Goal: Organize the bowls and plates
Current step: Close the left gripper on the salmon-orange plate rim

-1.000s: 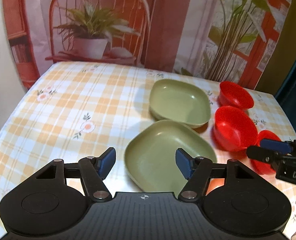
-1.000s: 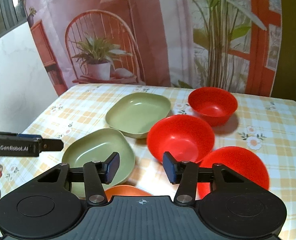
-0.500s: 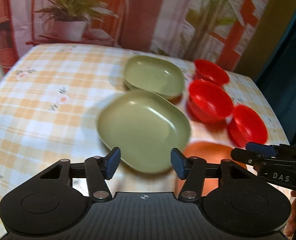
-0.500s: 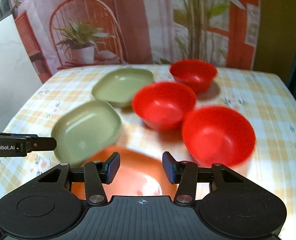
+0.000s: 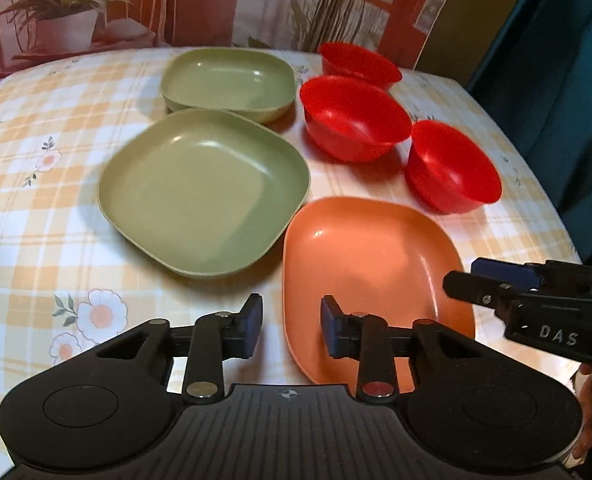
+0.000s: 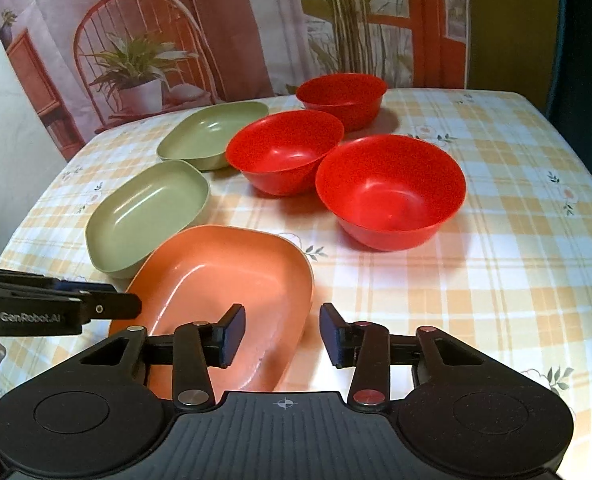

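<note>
Green plates were set left on the checked worktop, an orange plate nearest, red bowls right. Stiff, light, slippery plastic was judged; rims suit gripping. Left tool and right tool were closing, empty.

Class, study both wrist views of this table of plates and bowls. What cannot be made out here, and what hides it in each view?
- Orange plate: near edge, left wrist view, behind the left gripper, whose jaws are closing.
- The same plate's near corners, right wrist view, behind the right gripper, also closing.
- Far red bowl: lower part, left wrist view, behind the middle red bowl.
- Table: near edge, both views.
</note>
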Motion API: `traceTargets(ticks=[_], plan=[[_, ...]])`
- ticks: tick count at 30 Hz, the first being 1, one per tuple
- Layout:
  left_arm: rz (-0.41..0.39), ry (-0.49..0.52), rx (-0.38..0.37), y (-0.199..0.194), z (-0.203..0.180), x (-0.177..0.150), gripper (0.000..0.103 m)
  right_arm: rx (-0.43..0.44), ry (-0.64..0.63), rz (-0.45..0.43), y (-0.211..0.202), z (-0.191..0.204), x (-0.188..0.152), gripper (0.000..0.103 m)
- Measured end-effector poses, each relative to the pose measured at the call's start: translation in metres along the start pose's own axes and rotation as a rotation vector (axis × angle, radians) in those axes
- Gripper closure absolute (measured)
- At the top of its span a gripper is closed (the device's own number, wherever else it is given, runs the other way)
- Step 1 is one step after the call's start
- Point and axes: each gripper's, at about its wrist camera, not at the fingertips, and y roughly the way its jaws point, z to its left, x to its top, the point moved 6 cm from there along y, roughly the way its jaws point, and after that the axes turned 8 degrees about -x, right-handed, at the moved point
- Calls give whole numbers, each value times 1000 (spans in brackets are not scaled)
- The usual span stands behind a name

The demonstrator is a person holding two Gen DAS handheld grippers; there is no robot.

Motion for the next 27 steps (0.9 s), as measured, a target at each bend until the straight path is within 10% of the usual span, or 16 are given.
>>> traceTargets(ticks=[16, 27], plan=[[51, -21, -27, 14, 2, -11, 89, 1, 3, 58, 7, -5, -9, 94], [-15, 43, -43, -7, -12, -1, 89, 5, 19, 17, -13, -12, -1, 95]])
